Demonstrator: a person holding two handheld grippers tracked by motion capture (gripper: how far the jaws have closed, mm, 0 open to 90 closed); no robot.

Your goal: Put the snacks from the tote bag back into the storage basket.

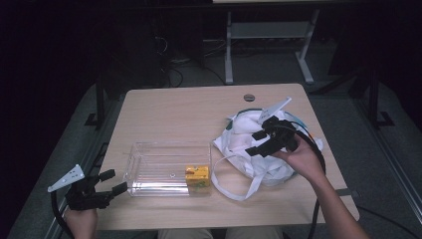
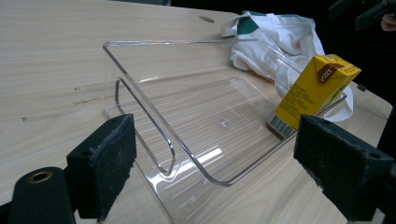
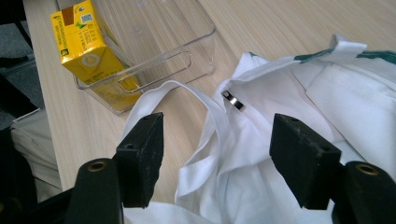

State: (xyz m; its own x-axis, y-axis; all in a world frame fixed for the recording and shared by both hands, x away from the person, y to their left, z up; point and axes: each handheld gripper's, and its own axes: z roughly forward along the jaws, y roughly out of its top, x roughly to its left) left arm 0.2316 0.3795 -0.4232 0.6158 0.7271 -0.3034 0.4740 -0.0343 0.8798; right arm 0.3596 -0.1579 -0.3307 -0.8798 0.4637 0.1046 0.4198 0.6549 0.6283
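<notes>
yellow carton [image 2: 314, 91], label unreadable; left gripper [image 1: 112, 182] and right gripper [image 1: 259, 142] both wide.

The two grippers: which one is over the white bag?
The right gripper, held open above the white bag. The left gripper is at the table's near left edge, beside the clear bin.

Left hand [image 1: 79, 221] low at the near-left corner, holding the black two-jaw left gripper [image 1: 113, 181] with jaws spread wide, nothing between them. Right forearm [image 1: 334, 204] reaches in from the near right; right hand [image 1: 298, 157] holds the black two-jaw right gripper [image 1: 256, 143] raised, jaws also apart and empty.
</notes>
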